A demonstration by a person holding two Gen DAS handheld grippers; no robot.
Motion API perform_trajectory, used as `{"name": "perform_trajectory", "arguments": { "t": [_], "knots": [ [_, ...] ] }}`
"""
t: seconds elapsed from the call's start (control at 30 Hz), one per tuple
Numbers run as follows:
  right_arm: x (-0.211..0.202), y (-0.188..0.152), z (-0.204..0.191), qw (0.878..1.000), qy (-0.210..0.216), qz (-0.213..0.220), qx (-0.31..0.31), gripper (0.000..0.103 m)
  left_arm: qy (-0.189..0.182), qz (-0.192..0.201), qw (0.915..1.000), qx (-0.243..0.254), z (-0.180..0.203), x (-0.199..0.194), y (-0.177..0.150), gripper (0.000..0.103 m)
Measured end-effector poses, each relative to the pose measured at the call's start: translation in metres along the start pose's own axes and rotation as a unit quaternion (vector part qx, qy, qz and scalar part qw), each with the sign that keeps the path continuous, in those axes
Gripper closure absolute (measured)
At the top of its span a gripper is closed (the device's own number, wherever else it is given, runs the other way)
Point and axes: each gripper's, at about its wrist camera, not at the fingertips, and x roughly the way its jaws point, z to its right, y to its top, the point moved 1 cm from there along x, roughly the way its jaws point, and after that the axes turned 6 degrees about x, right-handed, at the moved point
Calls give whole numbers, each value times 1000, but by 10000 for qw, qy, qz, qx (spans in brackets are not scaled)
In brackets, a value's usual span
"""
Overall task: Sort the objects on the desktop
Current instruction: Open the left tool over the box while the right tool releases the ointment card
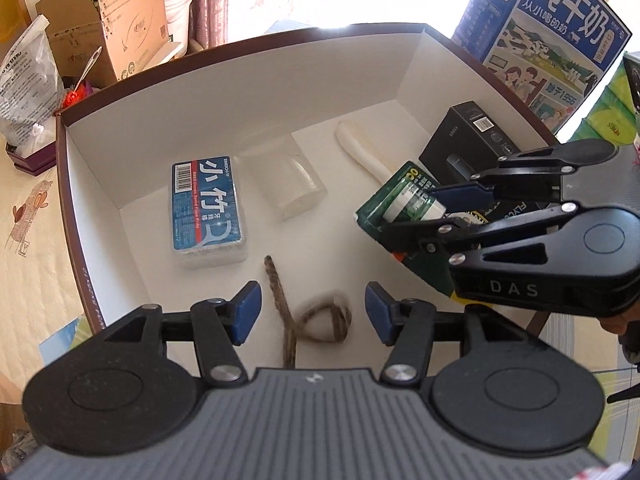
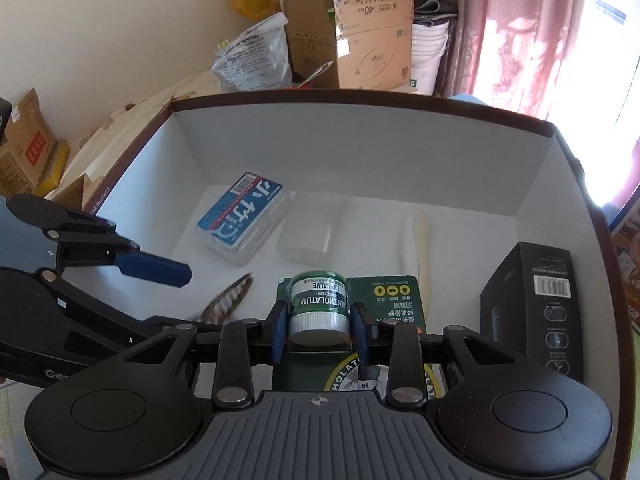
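Left gripper (image 1: 312, 314): bottom centre of left wrist view, tilted steeply down into box, jaws apart, gripping nothing; twine (image 1: 316, 316) lies blurred betw. pads.
Right gripper (image 2: 319, 330): bottom centre of right wrist view, angled down, pads clamped on lip salve pack (image 2: 320, 308) at the jar.
Box (image 1: 240, 80): white inside, brown rim, fills mid frame.
Inside box: floss picks pack (image 1: 206, 210) centre left; clear case (image 1: 288, 186) beside it; white stick (image 1: 366, 156) & black carton (image 1: 466, 142) upper right.
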Motion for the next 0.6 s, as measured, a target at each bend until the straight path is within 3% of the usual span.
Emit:
{"name": "perform_trajectory", "arguments": {
  "t": [0.1, 0.23, 0.6],
  "knots": [
    [-1, -1, -2, 10000, -23, 38, -56, 71, 11, 3, 10000, 28, 1, -1, -1, 48],
    [-6, -1, 1, 9999, -86, 113, -39, 48, -22, 18, 10000, 63, 3, -3, -2, 42],
    [-29, -4, 7, 9998, -52, 122, 132, 25, -174, 87, 9998, 91, 11, -12, -6, 26]
  ]
}}
